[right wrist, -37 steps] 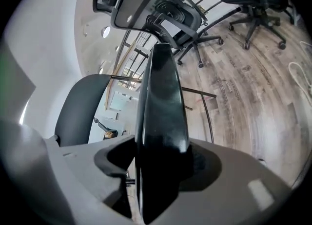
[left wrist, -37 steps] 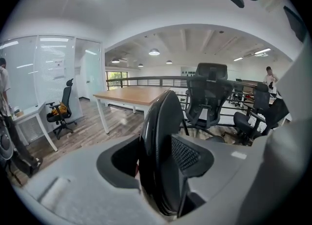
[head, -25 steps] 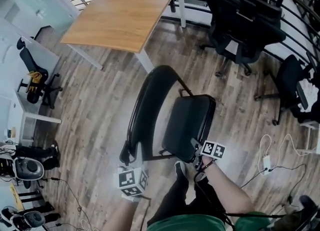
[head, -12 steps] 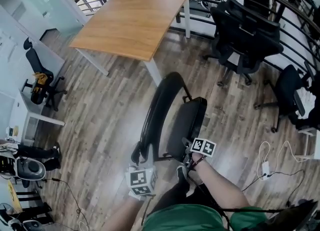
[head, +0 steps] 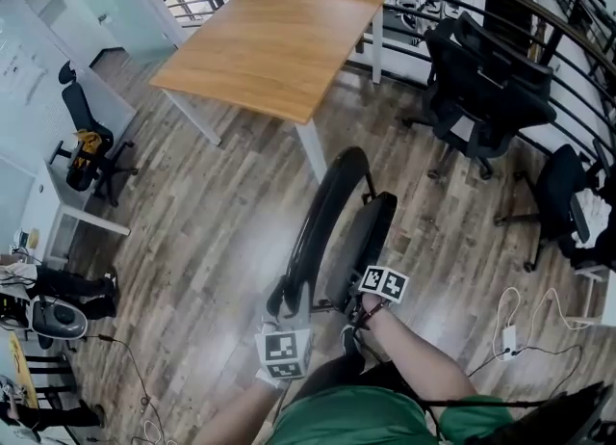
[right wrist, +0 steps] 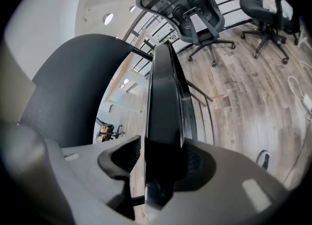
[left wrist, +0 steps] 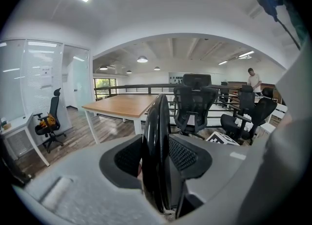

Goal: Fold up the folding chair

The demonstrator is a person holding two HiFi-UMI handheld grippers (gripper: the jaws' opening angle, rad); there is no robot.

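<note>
The black folding chair stands on the wood floor, nearly flat, its seat [head: 364, 239] swung up close to its backrest [head: 325, 210]. My left gripper [head: 289, 306] is at the chair's near left, shut on the backrest's edge [left wrist: 157, 136], which runs upright between the pads. My right gripper [head: 358, 306] is just to the right, shut on the seat's front edge [right wrist: 165, 97]. In the right gripper view the backrest [right wrist: 73, 87] looms dark on the left, close to the seat. The chair's legs are mostly hidden.
A wooden table [head: 269, 43] stands beyond the chair. Black office chairs [head: 486, 96] and a railing fill the back right, another office chair [head: 85, 144] sits far left. Cables and a charger [head: 515, 313] lie on the floor at right. My shoe [head: 348, 342] is below the chair.
The seat has swung up toward the backrest, so the chair looks much narrower. My right gripper moved left and up with the seat. The left gripper rose a little on the backrest.
</note>
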